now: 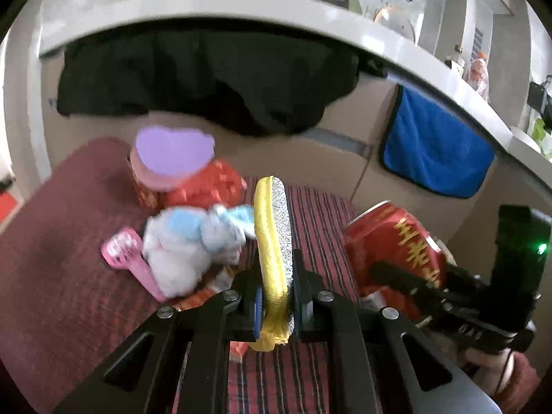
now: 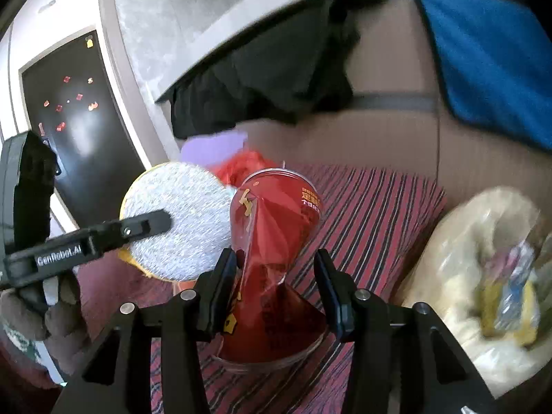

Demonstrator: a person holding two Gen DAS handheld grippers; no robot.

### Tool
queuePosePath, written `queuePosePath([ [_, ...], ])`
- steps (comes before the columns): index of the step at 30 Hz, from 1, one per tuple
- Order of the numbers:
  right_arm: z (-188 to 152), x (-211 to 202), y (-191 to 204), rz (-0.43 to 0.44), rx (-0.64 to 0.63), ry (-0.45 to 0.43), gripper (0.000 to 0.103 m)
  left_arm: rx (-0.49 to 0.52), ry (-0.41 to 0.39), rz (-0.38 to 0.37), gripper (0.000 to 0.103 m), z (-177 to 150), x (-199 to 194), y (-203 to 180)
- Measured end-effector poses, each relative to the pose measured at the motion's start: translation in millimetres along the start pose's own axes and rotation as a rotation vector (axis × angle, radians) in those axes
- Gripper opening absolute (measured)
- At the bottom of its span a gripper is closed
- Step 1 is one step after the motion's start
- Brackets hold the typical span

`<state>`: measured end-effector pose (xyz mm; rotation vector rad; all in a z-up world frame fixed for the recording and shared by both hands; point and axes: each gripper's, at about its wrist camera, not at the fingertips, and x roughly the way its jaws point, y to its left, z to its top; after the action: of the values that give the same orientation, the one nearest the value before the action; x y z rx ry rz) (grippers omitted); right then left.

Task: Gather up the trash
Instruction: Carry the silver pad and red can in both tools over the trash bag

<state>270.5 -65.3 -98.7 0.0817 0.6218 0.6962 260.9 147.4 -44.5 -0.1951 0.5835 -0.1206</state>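
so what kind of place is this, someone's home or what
Probably a lived-in home. A striped red cloth covers the surface under a white ledge, a blue towel hangs there, and a dark fridge-like door with magnets stands behind.

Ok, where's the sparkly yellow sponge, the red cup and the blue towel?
sparkly yellow sponge (image 1: 276, 241), left wrist view, on its silver glitter face.
red cup (image 2: 276, 214), right wrist view, on its red side wall.
blue towel (image 1: 434, 151), left wrist view, middle of the hanging cloth.

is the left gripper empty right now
No, the left gripper is shut on a round scouring pad with a yellow side and a silver glittery side, held edge-on between its jaws.
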Motion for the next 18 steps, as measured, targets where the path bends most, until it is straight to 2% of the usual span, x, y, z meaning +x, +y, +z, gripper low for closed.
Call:
queuePosePath([
  [3, 22, -22, -4, -0.036, -0.015, -0.069, 0.043, 0.041, -0.065, 0.001, 0.013, 15, -10, -18],
  [6, 45, -57, -11, -0.098, -0.047, -0.146, 0.043, 0.075, -0.133, -0.034, 0.013, 32, -17, -50],
  [11, 68, -120, -29, -0.260, -0.095, -0.241, 0.043, 0.111, -0.215, -0.100, 0.014, 39, -16, -109],
  [15, 64, -153, -46, -0.384, -0.118, -0.266, 0.044, 0.118, -0.204, -0.150, 0.014, 35, 2, -151],
  [18, 54, -168, -66, -0.421, -0.082, -0.267, 0.044, 0.144, -0.189, -0.172, 0.014, 27, 17, -178],
])
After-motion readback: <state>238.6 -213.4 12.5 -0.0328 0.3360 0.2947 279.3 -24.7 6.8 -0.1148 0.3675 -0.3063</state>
